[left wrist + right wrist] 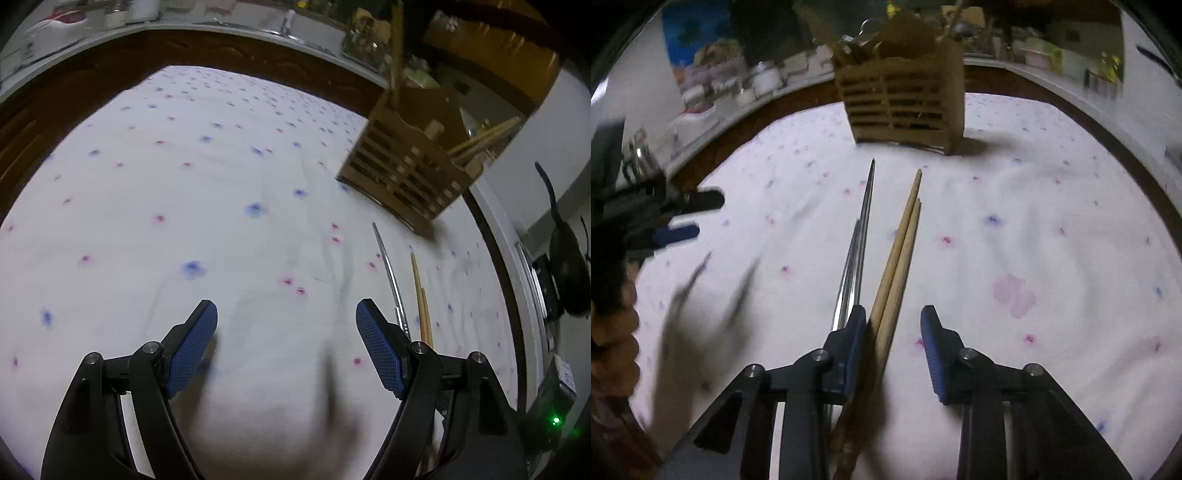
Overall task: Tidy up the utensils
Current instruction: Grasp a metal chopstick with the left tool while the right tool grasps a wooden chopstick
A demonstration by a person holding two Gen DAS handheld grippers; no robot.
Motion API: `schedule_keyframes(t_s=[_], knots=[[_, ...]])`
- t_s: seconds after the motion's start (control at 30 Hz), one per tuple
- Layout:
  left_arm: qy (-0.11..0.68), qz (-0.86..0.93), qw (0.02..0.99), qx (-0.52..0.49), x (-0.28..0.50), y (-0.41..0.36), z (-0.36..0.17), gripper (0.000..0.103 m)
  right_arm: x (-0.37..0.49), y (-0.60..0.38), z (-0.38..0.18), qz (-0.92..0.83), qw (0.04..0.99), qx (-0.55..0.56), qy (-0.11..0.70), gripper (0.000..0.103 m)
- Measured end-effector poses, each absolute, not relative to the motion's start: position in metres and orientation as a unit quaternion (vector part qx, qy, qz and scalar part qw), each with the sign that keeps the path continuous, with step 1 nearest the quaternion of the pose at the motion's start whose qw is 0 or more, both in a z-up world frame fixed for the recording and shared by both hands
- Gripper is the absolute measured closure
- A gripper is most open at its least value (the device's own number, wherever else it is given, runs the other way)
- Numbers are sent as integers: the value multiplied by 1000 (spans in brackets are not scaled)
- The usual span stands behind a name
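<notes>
A: Starting nearest, how did the right gripper point(894, 347) stand?

B: Its jaws were spread wide, straddling the thick ends of the wooden chopsticks point(899, 258) without closing on them. The metal chopsticks point(855, 258) lay just outside its left finger. The left gripper point(286, 343) was also wide apart and held nothing, hovering over the bare floral cloth point(147, 184).

A: And relative to the wooden holder point(905, 103)?

B: Both pairs lay side by side on the cloth in front of it, tips pointing toward it, short of touching. A few wooden utensils already stood inside, so I'd judge the sorting partly done, with these four sticks left.

A: Any writing?

B: None I could read; the clutter behind the holder was too blurred.
</notes>
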State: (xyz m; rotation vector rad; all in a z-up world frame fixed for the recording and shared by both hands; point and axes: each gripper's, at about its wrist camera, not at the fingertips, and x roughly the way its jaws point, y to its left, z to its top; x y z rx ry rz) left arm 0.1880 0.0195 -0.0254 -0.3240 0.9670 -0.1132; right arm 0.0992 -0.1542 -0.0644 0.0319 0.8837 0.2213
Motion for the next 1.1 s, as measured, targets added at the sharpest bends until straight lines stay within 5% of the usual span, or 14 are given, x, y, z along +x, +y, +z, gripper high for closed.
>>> schedule_keyframes(t_s=[0.1, 0.7, 0.9, 1.1], knots=[[472, -64, 869, -137, 196, 6, -26, 24, 99, -165, -63, 103, 897, 20, 430, 82], [506, -108, 855, -43, 286, -85, -36, 26, 161, -242, -29, 110, 898, 145, 401, 75], [500, -119, 856, 62, 288, -117, -52, 67, 182, -245, -29, 111, 895, 156, 402, 75], [496, -171, 848, 77, 260, -99, -50, 77, 187, -238, -34, 122, 894, 134, 411, 75]])
